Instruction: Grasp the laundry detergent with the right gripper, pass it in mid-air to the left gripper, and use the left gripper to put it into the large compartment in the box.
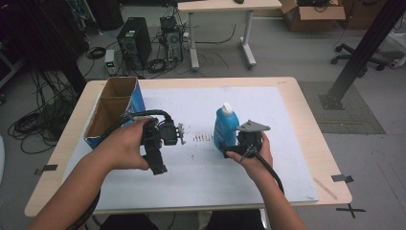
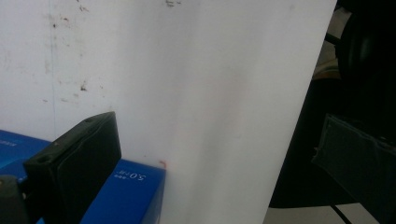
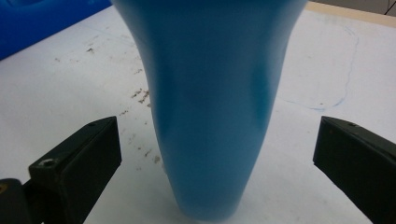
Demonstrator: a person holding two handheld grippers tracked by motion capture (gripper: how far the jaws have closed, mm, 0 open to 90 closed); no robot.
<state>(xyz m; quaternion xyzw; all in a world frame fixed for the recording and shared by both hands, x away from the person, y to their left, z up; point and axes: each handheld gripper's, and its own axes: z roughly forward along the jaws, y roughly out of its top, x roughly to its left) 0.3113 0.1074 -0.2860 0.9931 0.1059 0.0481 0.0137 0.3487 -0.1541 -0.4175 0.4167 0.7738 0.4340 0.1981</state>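
Note:
A blue plastic bottle (image 1: 225, 125) with a white cap stands upright on the white mat (image 1: 277, 115), right of the middle. My right gripper (image 1: 235, 143) is low at the bottle's near right side. In the right gripper view the bottle (image 3: 210, 93) rises between the two black jaws, which are wide apart and not touching it; the right gripper (image 3: 215, 154) is open. My left gripper (image 1: 165, 136) is held above the mat, left of the bottle and just right of the box. In the left gripper view its jaws are far apart with nothing between them, so the left gripper (image 2: 217, 158) is open.
An open cardboard box (image 1: 115, 105) with blue outer sides stands at the table's left edge; its blue side (image 2: 135, 186) lies close under the left jaw. Dark smudges (image 1: 201, 138) mark the mat between the grippers. Beyond the table stand a computer tower (image 1: 134, 40), cables and another desk (image 1: 225, 7).

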